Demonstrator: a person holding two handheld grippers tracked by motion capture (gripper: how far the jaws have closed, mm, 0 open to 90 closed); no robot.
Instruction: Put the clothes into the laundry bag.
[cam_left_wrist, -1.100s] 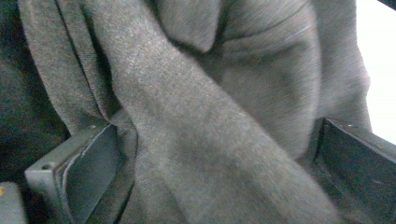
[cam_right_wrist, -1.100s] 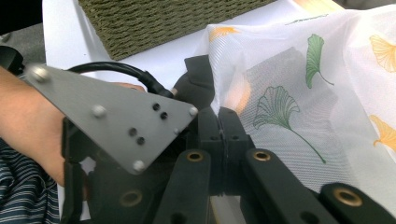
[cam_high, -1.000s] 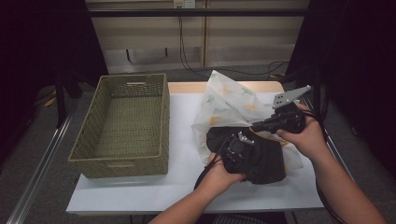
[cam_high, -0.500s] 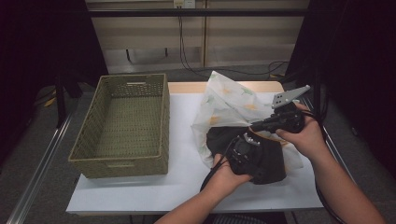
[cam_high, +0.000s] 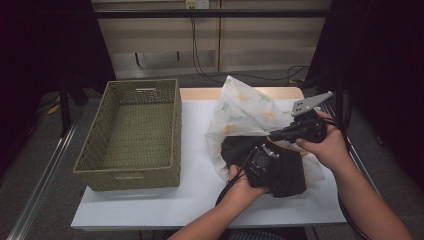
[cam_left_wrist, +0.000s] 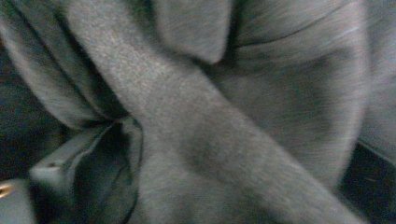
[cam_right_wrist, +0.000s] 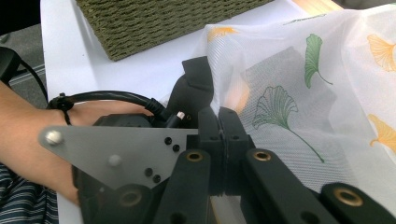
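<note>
No brand, label or writing can be read on anything here. The mesh laundry bag (cam_high: 250, 112), white and printed with green and orange ginkgo leaves, lies on the right half of the white tabletop (cam_high: 197, 150). Its long axis runs from the far edge towards the person, and its open mouth faces the person. A dark grey garment (cam_high: 285, 170) lies partly inside that mouth, bunched in folds, and spills out onto the tabletop at the near end.

The right tongs (cam_right_wrist: 223, 122) are pressed together on the rim of the mesh, the fabric pinched between the pads. The left tongs (cam_high: 260, 162) sit on top of the garment. The left gripper view is blurred and crowded with grey cloth (cam_left_wrist: 196, 116), so I cannot tell whether they have hold of it; their jaws have just been closing a little.

A woven green basket (cam_high: 135, 132) stands to the left, well apart from the bag.
</note>
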